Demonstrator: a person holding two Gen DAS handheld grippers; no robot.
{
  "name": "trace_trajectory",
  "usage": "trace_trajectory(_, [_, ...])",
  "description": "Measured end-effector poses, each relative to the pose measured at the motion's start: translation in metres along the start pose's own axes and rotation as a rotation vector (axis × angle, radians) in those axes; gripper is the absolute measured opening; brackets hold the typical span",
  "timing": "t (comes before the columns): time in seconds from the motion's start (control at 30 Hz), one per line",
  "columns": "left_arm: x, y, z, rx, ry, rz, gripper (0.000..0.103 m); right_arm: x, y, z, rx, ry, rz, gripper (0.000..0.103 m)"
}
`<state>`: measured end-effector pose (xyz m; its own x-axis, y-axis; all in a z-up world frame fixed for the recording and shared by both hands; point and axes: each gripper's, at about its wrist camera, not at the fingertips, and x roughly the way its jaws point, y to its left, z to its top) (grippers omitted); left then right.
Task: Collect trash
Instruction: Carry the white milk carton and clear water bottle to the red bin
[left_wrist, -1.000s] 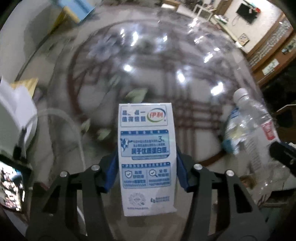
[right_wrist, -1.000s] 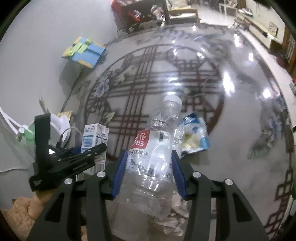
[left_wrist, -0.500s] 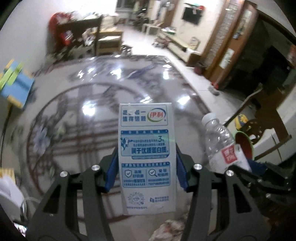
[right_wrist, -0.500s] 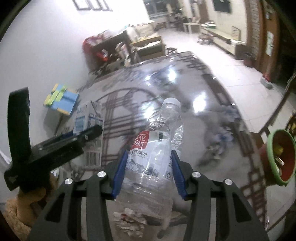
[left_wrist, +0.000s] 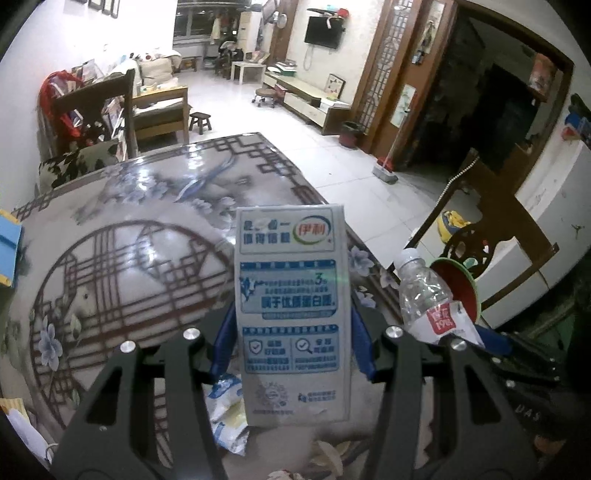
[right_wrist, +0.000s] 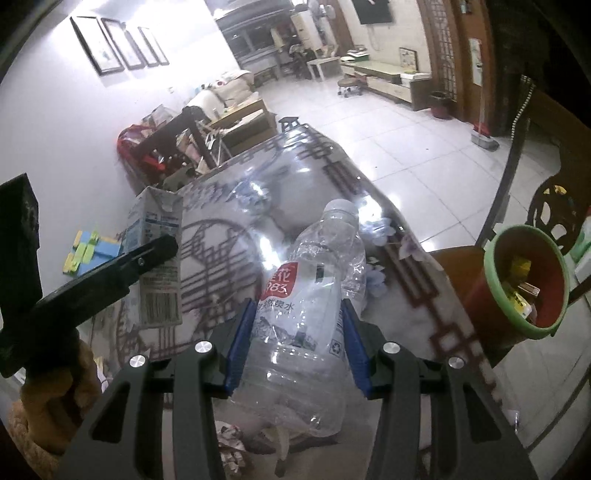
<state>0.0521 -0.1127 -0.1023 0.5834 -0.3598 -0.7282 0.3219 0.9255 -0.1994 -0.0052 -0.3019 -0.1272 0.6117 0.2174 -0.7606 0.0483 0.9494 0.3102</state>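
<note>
1. The table is the biggest thing here. Its top is smooth and shiny, with dark lattice lines and pale flowers under a glassy layer. Ceiling lights shine back off it.

2. The trash bin sits past the table's right edge, on a chair. It is round, red-brown inside, with a green rim, and some scraps already lie in it. In my view, both held things must go there, to the right and a bit lower. The right gripper is nearer to it than the left gripper.

3. The water bottle is clear, thin plastic, dented and crinkly, with a red label and a white cap. The right gripper's blue pads press on both its sides, about half closed. The bottle's long side points away from the hand, cap end far.

4. The milk carton is a tall paper box, white with blue print and flat sides. The left gripper's blue pads squeeze it on both sides, and it stands up straight between them, top end far.

5. A snack wrapper, blue and white and wrinkly, lies on the table below the carton.

6. Crumpled paper lies on the table under the bottle, small and bumpy. These bits seem left to pick up.
</note>
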Motion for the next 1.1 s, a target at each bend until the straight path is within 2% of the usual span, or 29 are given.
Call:
trace_trajectory(0.47, [0.008,-0.031,0.008,0.057,0.016,-0.017,0.050,-0.009,-0.028,0.006,0.046,-0.035,-0.007,0.044])
trace_trajectory(0.9, [0.031,-0.080,0.006,0.127,0.067,-0.082,0.050,-0.024,-0.067,0.006,0.125,-0.057,-0.025,0.041])
trace_trajectory(1.03, [0.038,-0.086,0.006,0.127,0.079,-0.081,0.050,-0.015,-0.076,0.004,0.147,-0.017,0.000,0.040])
trace_trajectory(1.1, [0.043,-0.084,0.006,0.113,0.088,-0.073,0.050,0.003,-0.076,-0.004,0.132,0.050,0.005,0.040])
